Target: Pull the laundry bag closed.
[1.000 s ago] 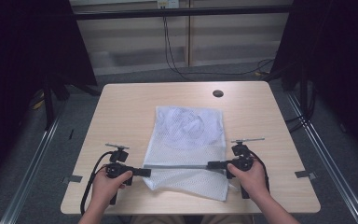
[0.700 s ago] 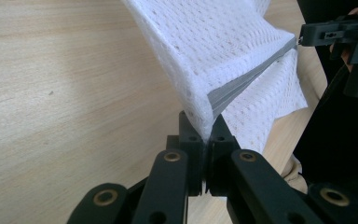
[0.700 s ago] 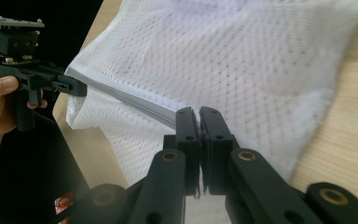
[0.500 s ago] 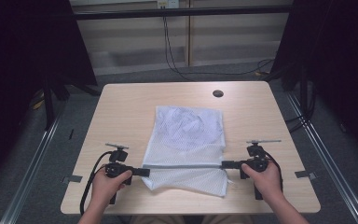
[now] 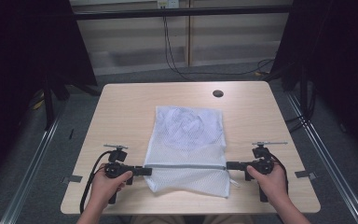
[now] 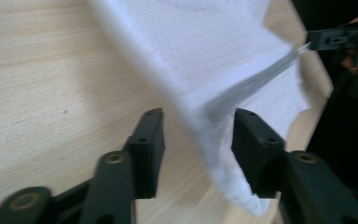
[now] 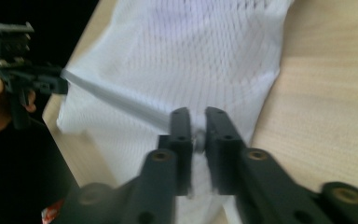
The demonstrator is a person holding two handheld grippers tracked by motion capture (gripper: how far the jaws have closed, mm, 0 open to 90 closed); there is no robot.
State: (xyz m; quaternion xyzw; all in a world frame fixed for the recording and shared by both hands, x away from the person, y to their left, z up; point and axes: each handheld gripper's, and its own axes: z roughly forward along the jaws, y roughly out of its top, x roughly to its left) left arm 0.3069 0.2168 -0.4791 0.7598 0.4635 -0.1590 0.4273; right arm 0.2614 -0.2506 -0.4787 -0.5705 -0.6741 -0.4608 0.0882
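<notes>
A white mesh bag (image 5: 186,135) lies flat in the middle of the wooden table (image 5: 121,116), with something pale and round inside its far half. A grey zipper (image 5: 186,165) runs straight across its near part. My left gripper (image 5: 145,171) sits at the zipper's left end. In the left gripper view its jaws (image 6: 198,135) stand apart, with the blurred bag edge (image 6: 223,56) between them. My right gripper (image 5: 229,164) is at the bag's right edge. In the right gripper view it (image 7: 196,126) is shut on the small zipper pull, over the mesh (image 7: 182,60).
A dark round hole (image 5: 217,93) sits in the table near its far edge. Bare wood lies on both sides of the bag. Cables (image 5: 172,51) hang behind the table, and metal rails (image 5: 326,154) run along the floor on each side.
My right gripper has slid to the right along the zipper line, out to the bag's right edge. The left gripper has stayed at the left end.
</notes>
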